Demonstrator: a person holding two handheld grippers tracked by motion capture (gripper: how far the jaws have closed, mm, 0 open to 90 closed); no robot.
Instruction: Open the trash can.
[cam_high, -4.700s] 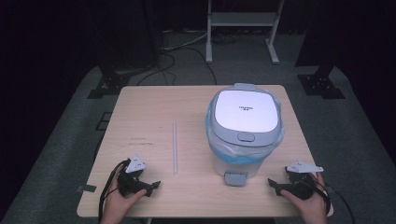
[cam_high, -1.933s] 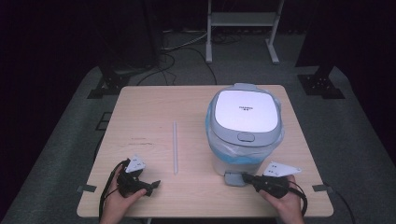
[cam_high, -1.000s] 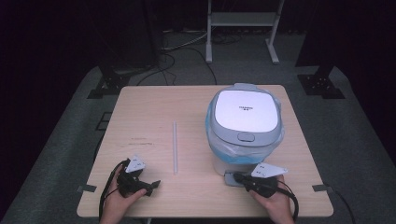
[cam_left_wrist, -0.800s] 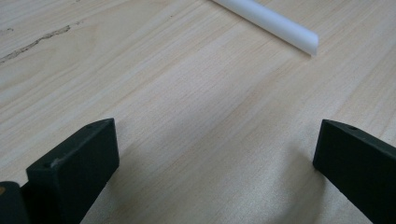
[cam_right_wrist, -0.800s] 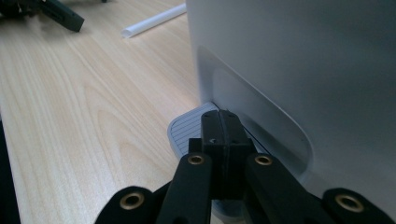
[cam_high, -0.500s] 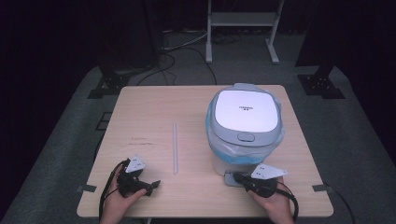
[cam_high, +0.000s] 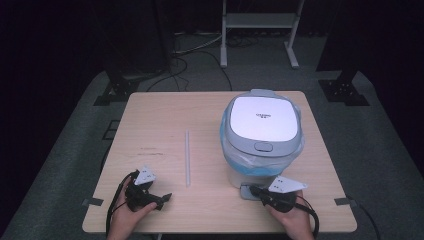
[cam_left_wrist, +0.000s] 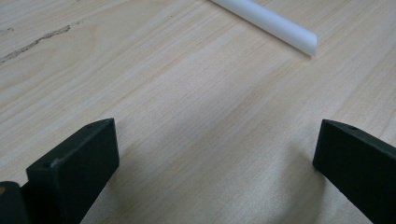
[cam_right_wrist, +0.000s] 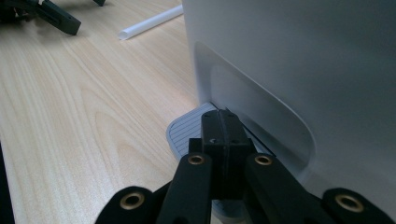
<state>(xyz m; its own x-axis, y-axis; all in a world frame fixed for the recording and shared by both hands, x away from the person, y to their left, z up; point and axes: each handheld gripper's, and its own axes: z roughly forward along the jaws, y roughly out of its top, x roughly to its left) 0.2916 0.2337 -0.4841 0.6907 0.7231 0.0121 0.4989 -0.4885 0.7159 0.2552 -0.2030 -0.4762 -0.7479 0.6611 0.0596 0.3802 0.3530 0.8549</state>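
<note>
At the near right edge of the table (cam_high: 150, 115), the right gripper (cam_right_wrist: 222, 122) rests with its jaws pressed together, holding nothing, its tips over the ribbed grey foot pedal (cam_right_wrist: 187, 130) of the pedal bin (cam_high: 261, 140). The pedal juts out from the bin's base toward the person, so it lies straight ahead of and just under this gripper, its long axis running along the jaws; a downward push looks like the coming move. The left gripper (cam_high: 159, 199) sits well apart on the near left, jaws spread wide and empty, beside a white tube (cam_high: 187, 157). The bin is white with a closed grey-rimmed lid and a blue liner at its rim.
</note>
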